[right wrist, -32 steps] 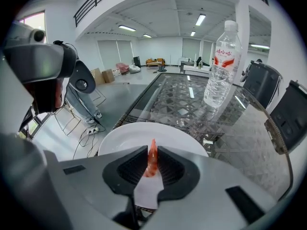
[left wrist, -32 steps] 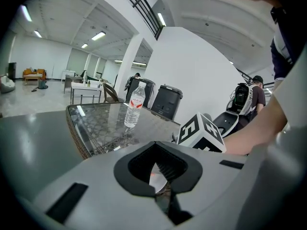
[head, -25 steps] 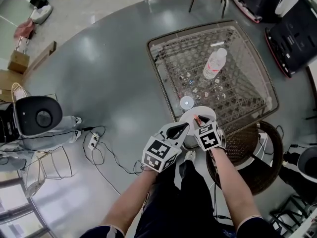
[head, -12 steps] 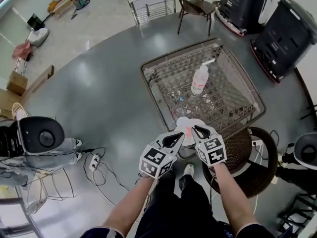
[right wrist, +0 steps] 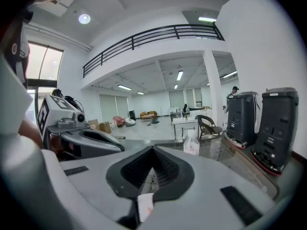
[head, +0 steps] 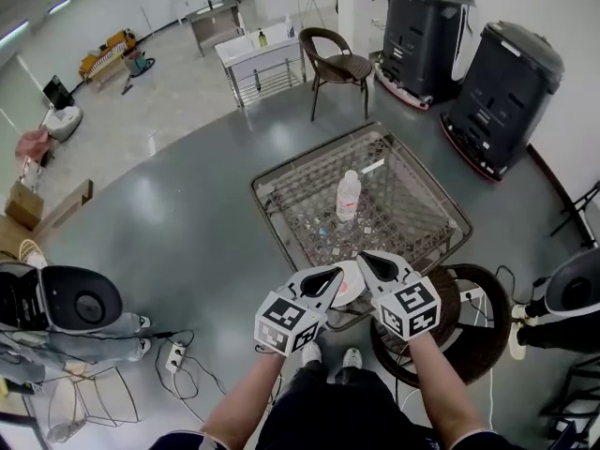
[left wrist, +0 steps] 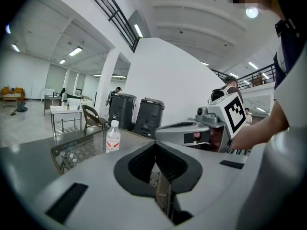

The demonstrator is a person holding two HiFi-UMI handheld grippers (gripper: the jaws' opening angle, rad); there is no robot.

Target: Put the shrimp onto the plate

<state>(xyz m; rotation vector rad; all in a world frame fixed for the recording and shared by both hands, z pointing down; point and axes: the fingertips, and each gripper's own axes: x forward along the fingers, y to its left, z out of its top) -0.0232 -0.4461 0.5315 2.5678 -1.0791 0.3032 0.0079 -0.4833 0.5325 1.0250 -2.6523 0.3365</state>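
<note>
A white plate (head: 351,285) sits at the near edge of the glass-topped wicker table (head: 281,216). A pink-red patch on it is the shrimp (head: 356,290), mostly hidden by the grippers. My left gripper (head: 328,277) hovers shut and empty just left of the plate. Just right of it, my right gripper (head: 367,262) is raised above the plate, also shut with nothing held. In the left gripper view the left gripper (left wrist: 155,150) has its jaws together. The right gripper view shows the right gripper (right wrist: 152,151) the same way, with a sliver of white plate (right wrist: 145,206) below the jaws.
A clear water bottle (head: 348,195) stands upright mid-table, also seen as the bottle (left wrist: 113,136) and the bottle (right wrist: 192,144). A round wicker seat (head: 469,331) is at my right. Two black machines (head: 502,87) and a chair (head: 339,67) stand beyond the table.
The right gripper was down at the plate with the shrimp at its tips; now both grippers are lifted off the plate. The head view has tilted up, showing more of the room.
</note>
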